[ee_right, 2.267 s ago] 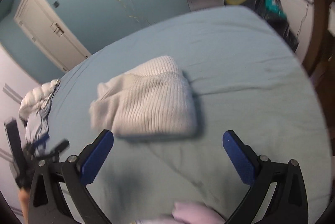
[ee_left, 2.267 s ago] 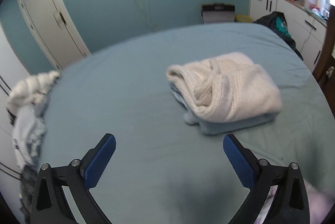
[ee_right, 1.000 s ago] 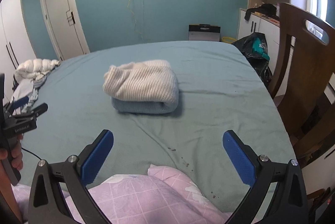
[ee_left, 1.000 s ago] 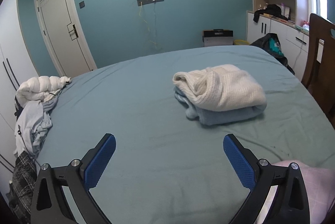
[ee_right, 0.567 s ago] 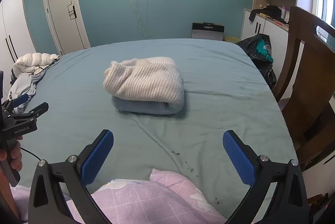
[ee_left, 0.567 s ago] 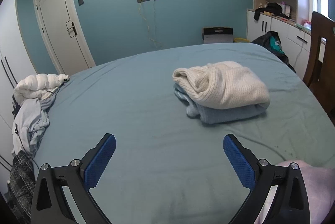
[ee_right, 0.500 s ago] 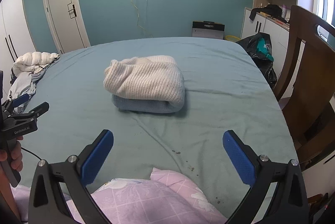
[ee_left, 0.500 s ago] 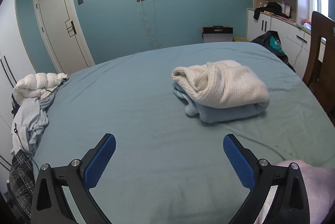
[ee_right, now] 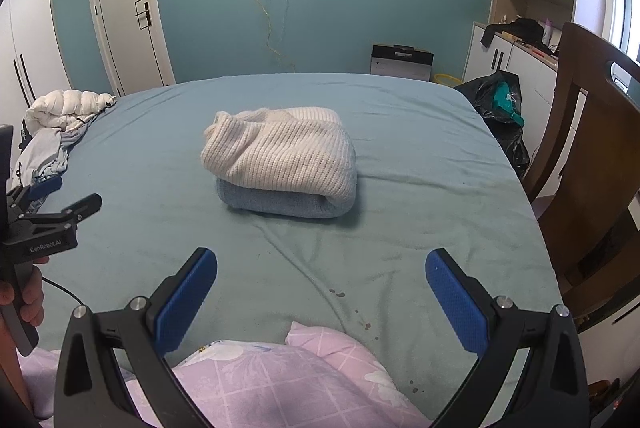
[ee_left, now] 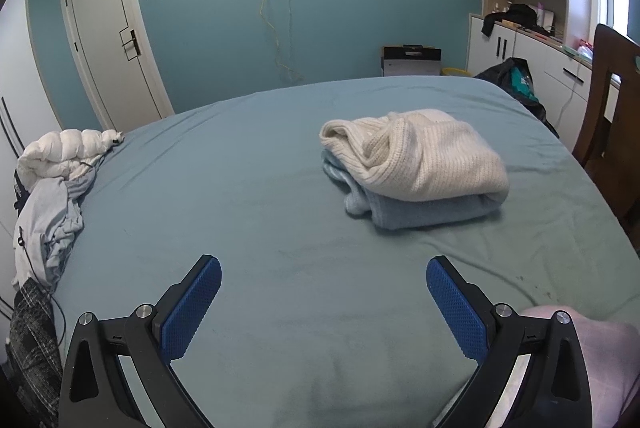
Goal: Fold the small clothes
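Note:
A folded cream knit sweater (ee_left: 420, 156) lies on top of a folded light blue garment (ee_left: 420, 210) in the middle of the teal bed (ee_left: 240, 212). The same stack shows in the right wrist view, cream sweater (ee_right: 280, 152) over blue garment (ee_right: 276, 204). My left gripper (ee_left: 323, 292) is open and empty, held above the bed short of the stack. It also shows in the right wrist view (ee_right: 60, 196) at the left edge. My right gripper (ee_right: 321, 284) is open and empty, above the bed's near edge.
A heap of unfolded clothes (ee_left: 52, 188) lies at the bed's left edge, also in the right wrist view (ee_right: 60, 128). A pink patterned cloth (ee_right: 280, 384) lies under my right gripper. A wooden chair (ee_right: 592, 156) stands right of the bed. White cabinets (ee_left: 516, 44) line the right wall.
Both grippers drew back from the stack and levelled out; the view shifted from close over the sweaters to the whole bed. In the last half second almost nothing moved.

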A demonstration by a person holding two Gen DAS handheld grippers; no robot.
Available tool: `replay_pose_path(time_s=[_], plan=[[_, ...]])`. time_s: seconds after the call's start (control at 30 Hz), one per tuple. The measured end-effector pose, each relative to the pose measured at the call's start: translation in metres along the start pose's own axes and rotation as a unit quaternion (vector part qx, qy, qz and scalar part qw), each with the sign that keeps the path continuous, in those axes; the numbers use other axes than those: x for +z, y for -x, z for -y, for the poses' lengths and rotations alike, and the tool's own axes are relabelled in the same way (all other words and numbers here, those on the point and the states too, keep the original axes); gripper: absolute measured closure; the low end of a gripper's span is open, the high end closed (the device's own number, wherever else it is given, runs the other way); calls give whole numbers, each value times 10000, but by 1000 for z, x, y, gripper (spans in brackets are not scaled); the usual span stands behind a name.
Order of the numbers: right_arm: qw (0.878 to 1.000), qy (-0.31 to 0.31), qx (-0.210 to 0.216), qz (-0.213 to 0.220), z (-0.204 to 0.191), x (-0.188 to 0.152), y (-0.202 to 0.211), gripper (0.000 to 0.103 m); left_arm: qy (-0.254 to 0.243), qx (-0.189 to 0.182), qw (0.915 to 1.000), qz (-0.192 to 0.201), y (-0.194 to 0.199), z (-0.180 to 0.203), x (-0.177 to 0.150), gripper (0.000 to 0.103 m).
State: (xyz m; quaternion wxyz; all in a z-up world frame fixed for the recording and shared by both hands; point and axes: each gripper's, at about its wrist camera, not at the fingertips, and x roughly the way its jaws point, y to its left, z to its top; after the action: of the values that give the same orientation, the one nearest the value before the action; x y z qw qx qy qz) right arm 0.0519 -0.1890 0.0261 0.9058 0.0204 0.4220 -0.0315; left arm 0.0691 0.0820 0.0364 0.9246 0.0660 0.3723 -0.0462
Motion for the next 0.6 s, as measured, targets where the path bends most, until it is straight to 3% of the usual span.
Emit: replay_pose_path(time_s=[0.6], plan=[[9999, -14, 11, -111, -5, -2, -10, 1, 44, -131, 9997, -199, -9, 4, -4, 0]])
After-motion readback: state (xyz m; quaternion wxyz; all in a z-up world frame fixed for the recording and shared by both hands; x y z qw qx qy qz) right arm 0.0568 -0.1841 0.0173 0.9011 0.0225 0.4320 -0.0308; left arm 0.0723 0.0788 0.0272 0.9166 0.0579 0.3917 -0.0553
